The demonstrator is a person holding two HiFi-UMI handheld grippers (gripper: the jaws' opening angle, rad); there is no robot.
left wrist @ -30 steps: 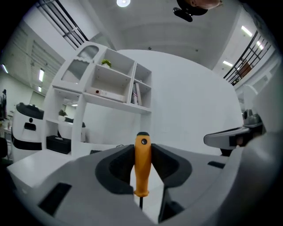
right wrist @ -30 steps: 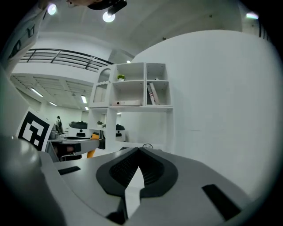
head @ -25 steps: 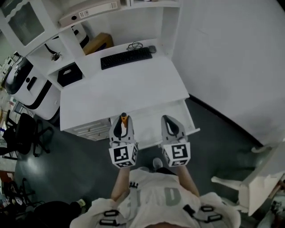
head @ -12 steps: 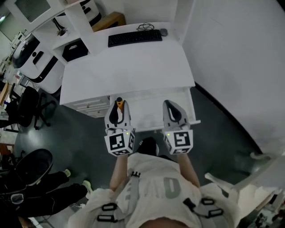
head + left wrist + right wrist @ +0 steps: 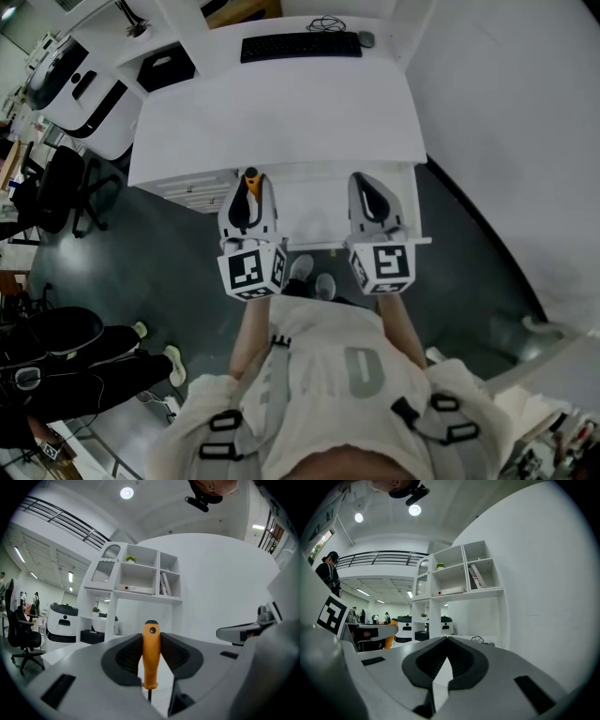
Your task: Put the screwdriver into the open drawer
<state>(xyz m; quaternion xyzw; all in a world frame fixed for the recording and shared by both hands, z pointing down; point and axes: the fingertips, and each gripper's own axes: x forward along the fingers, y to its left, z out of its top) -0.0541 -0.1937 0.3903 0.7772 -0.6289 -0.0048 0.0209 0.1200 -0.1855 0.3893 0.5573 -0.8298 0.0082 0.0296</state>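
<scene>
the screwdriver (image 5: 151, 660) is clamped between the jaws of the left gripper (image 5: 151, 641), which are closed on its orange handle from both sides. the handle is held upright: its rounded top end stands above the jaws and its dark shaft is seen pointing down below them. in the head view only the orange end of the handle is seen, poking out at the front tips of the left gripper's jaws, which are held above the left end of the open drawer (image 5: 314, 202). the jaws of the right gripper (image 5: 446, 641) are brought together at their tips, and nothing is held between them; in the head view they are seen just beside the left gripper's jaws, above the right part of the same drawer. the drawer is pulled out from under the front edge of the white tabletop (image 5: 281, 112), which lies ahead of both pairs of jaws. a black keyboard (image 5: 300, 45) and a mouse (image 5: 366, 39) are set at the far edge of the tabletop, well apart from the jaws. a white shelf unit (image 5: 140, 573) is seen beyond the left gripper's jaws, rising from the back of the tabletop.
</scene>
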